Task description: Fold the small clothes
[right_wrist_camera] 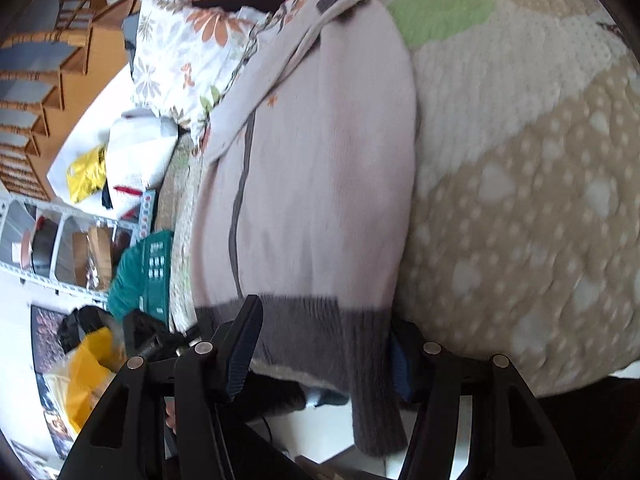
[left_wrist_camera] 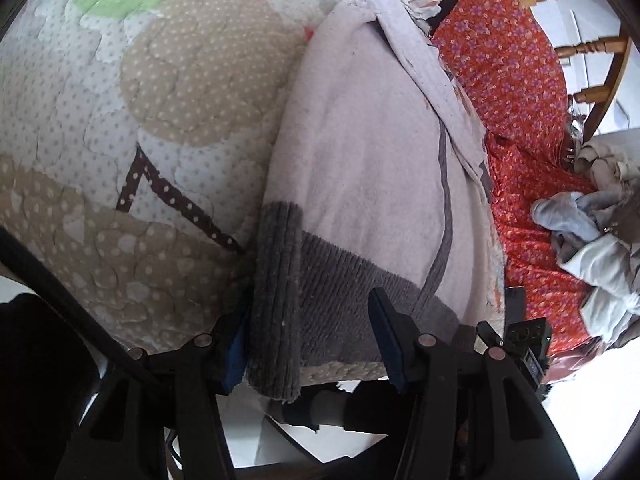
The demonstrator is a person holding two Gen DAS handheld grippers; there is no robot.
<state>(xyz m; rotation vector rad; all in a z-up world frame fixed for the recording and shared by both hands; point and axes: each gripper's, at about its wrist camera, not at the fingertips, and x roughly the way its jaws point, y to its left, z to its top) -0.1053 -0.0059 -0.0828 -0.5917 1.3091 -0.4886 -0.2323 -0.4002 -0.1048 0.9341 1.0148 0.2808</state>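
Note:
A pale lilac knit sweater (left_wrist_camera: 360, 152) with a dark grey ribbed hem (left_wrist_camera: 332, 280) lies on a quilted spotted blanket (left_wrist_camera: 120, 120). It also shows in the right wrist view (right_wrist_camera: 320, 160), hem (right_wrist_camera: 320, 328) nearest the camera. My left gripper (left_wrist_camera: 312, 344) is open, its fingers on either side of the hem, with a folded hem corner hanging beside the left finger (left_wrist_camera: 236, 352). My right gripper (right_wrist_camera: 324, 352) is open, its fingers either side of the hem, a hem flap hanging over the bed edge by the right finger (right_wrist_camera: 402, 372).
An orange floral cloth (left_wrist_camera: 512, 120) and a heap of grey and white clothes (left_wrist_camera: 600, 232) lie right of the sweater. A wooden chair (left_wrist_camera: 588, 44) stands behind. In the right wrist view, a floral pillow (right_wrist_camera: 180, 56), shelves (right_wrist_camera: 60, 240) and bags (right_wrist_camera: 88, 380) are to the left.

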